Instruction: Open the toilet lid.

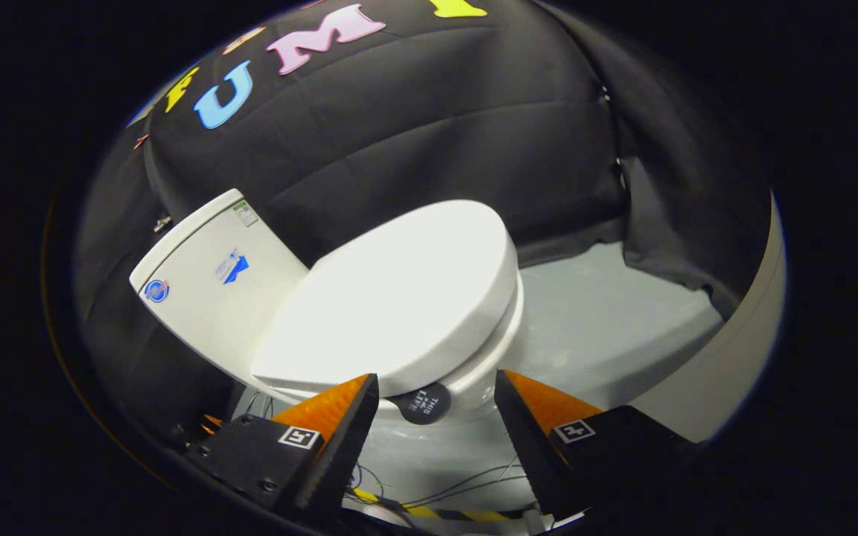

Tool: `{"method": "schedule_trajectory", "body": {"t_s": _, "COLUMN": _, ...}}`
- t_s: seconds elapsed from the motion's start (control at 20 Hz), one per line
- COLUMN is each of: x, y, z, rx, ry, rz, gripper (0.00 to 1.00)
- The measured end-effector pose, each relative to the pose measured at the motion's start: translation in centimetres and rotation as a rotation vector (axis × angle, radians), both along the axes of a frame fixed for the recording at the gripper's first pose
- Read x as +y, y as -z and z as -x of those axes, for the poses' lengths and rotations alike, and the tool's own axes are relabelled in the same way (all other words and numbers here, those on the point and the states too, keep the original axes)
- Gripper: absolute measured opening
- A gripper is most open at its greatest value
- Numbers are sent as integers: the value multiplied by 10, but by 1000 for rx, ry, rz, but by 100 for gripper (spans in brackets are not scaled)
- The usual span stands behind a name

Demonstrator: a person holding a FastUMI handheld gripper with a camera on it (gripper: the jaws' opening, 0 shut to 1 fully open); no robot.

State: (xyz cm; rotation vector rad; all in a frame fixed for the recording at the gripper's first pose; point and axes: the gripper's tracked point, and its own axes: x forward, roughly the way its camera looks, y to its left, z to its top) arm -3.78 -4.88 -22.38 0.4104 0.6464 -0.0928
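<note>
Gripper spread wide and empty, toilet lid down flat on the bowl just ahead of the fingers with its rim above the tips; likely risk: tips slide off the smooth rim or hit the bowl instead.

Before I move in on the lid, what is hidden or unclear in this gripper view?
- Bowl interior: covered by the closed toilet lid.
- Lid hinge: where the lid meets the tank, not resolved.
- Lid's front edge: partly hidden behind the open tool; the fingers touch nothing.
- Black round tag under the lid's edge: cut by the left finger.
- Cables on the floor: ends run behind the fingers.
</note>
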Motion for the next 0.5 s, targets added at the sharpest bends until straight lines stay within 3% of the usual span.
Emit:
{"method": "schedule_trajectory", "body": {"t_s": 0.05, "x": 2, "y": 6, "z": -2, "rx": 19, "ry": 8, "rz": -48, "gripper": 97}}
{"method": "schedule_trajectory", "body": {"t_s": 0.2, "x": 17, "y": 28, "z": -4, "rx": 63, "ry": 3, "rz": -179, "gripper": 80}}
{"method": "schedule_trajectory", "body": {"t_s": 0.35, "x": 19, "y": 39, "z": -7, "rx": 67, "ry": 19, "rz": -263, "gripper": 80}}
{"method": "schedule_trajectory", "body": {"t_s": 0.45, "x": 20, "y": 41, "z": -5, "rx": 69, "ry": 45, "rz": -310, "gripper": 64}}
{"method": "schedule_trajectory", "body": {"t_s": 0.5, "x": 20, "y": 44, "z": -8, "rx": 57, "ry": 58, "rz": -321, "gripper": 63}}
